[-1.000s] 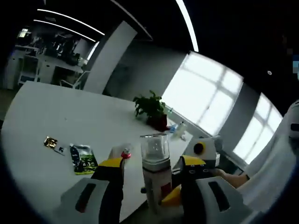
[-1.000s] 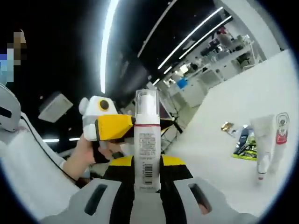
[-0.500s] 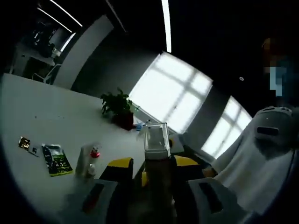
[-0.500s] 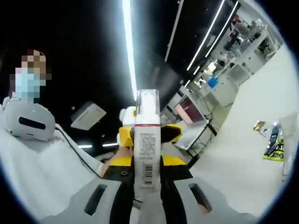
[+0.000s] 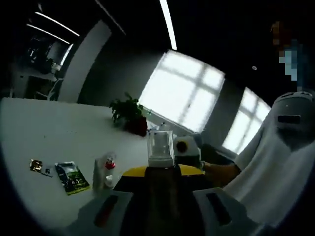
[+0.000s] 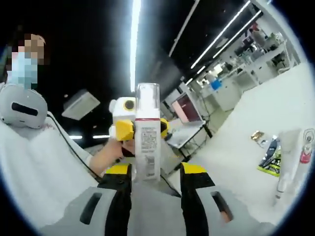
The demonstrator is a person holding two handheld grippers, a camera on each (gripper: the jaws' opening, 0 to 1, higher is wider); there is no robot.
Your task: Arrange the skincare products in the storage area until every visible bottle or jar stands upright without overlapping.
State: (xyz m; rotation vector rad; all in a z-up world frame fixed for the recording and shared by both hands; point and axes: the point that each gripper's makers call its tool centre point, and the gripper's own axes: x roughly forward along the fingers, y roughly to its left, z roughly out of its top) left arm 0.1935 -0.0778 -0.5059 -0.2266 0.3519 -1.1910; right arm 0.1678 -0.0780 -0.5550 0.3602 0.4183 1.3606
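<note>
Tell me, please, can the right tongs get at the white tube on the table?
Probably not yet: the pump bottle, apparently held by the left tongs, sits between the right tongs' open jaws. Beyond that, the table before the tube looks free.

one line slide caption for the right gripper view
White pump bottle with clear cap held up between the right gripper and the left gripper, above a white table.

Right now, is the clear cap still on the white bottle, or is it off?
On. In the right gripper view the clear cap sits atop the white bottle, covering its pump, above a dark red band.
</note>
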